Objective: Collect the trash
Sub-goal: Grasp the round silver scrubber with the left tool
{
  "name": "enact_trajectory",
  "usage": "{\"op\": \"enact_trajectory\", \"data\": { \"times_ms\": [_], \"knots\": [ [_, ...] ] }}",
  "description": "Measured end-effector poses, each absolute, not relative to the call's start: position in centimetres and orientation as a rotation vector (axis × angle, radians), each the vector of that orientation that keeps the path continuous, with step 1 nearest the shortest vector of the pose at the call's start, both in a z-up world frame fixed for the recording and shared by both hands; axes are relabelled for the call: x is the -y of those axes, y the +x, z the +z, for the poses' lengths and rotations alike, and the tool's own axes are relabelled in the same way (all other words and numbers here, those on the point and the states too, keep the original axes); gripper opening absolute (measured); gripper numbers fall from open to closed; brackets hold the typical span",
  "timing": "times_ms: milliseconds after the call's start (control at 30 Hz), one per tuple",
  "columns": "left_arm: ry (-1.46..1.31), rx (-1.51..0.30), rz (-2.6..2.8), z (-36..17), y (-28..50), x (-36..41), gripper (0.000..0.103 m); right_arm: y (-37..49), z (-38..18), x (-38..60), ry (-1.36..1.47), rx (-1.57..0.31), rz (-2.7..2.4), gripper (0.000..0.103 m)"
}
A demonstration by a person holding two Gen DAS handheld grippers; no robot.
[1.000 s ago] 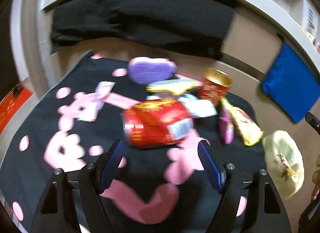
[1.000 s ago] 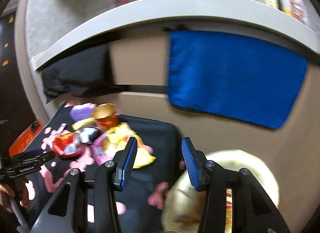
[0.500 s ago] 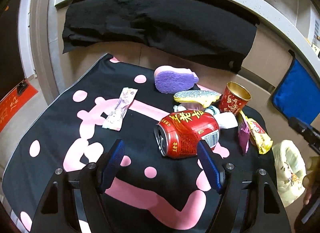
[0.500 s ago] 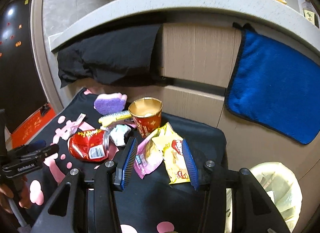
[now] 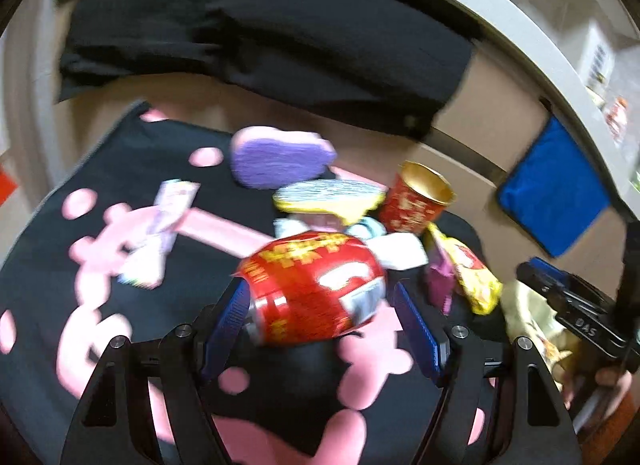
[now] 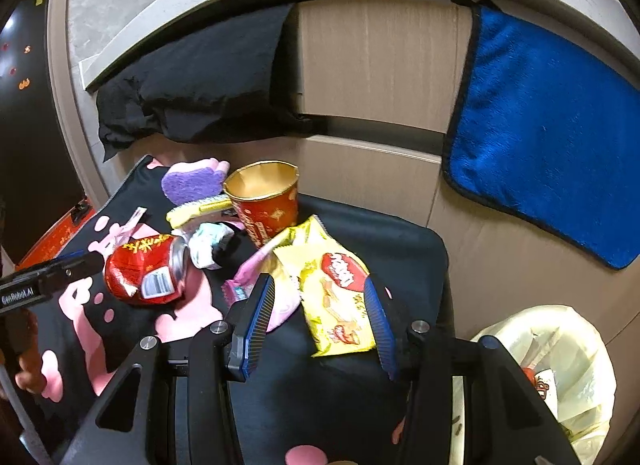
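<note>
Half a second ago my left gripper point(image 5: 318, 319) hung back from the red can point(image 5: 314, 287); now it has pushed forward, and the can lies on its side between the wide-open fingers, the left pad at its end and the right pad just clear. Nothing is squeezed yet. I judge the can is the first piece to go.

My right gripper point(image 6: 318, 323) has dropped closer to the yellow snack wrapper point(image 6: 334, 291), fingers wide open on either side of it, holding nothing.

Everything sits on the black mat with pink dots point(image 6: 400, 241). Off its right edge stands the bin lined with a pale bag point(image 6: 560, 381), with some scraps already inside, though I cannot tell what. Behind the can are a purple sponge point(image 5: 280, 159), an open red paper cup point(image 6: 264, 201) that looks empty, and a small pink wrapper point(image 5: 170, 205).
</note>
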State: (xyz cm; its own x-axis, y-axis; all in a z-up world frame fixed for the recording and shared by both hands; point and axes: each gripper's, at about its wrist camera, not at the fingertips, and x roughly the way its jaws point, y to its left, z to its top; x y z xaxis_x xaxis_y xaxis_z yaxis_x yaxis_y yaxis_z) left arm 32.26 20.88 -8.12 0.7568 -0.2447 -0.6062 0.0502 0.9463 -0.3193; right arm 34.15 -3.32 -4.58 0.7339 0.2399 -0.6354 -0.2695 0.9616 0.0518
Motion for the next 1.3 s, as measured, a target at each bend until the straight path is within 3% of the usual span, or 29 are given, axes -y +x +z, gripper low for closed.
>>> {"op": "enact_trajectory", "data": {
  "times_ms": [233, 433, 700, 767, 833, 933, 1100, 1300],
  "knots": [
    [-0.22, -0.691, -0.205, -6.5, 37.1, -19.6, 0.074, 33.9, -5.3, 5.3, -0.029, -0.698, 0.272, 0.044],
    [-0.461, -0.81, -0.133, -8.0, 43.2, -22.8, 0.064, 33.7, -5.4, 6.3, -0.01, -0.694, 0.271, 0.044],
    [-0.736, -0.965, -0.061, -12.0, 48.1, -24.5, 0.063, 33.6, -6.1, 6.8, -0.015, -0.707, 0.271, 0.044],
    [-0.774, -0.96, -0.053, -12.2, 48.1, -24.7, 0.058, 33.6, -6.4, 6.8, -0.018, -0.714, 0.274, 0.044],
    [-0.763, -0.945, -0.063, -12.0, 47.7, -24.7, 0.042, 33.6, -6.5, 6.6, -0.019, -0.716, 0.28, 0.044],
    [-0.705, -0.911, -0.082, -11.0, 46.4, -24.5, 0.026, 33.8, -6.3, 6.0, -0.025, -0.71, 0.295, 0.044],
    [-0.621, -0.845, -0.131, -8.8, 42.6, -24.7, 0.016, 34.6, -6.0, 4.2, -0.048, -0.7, 0.326, 0.044],
    [-0.498, -0.783, -0.147, -6.5, 36.4, -25.7, 0.014, 36.1, -6.0, 2.6, -0.042, -0.717, 0.349, 0.044]
  ]
}}
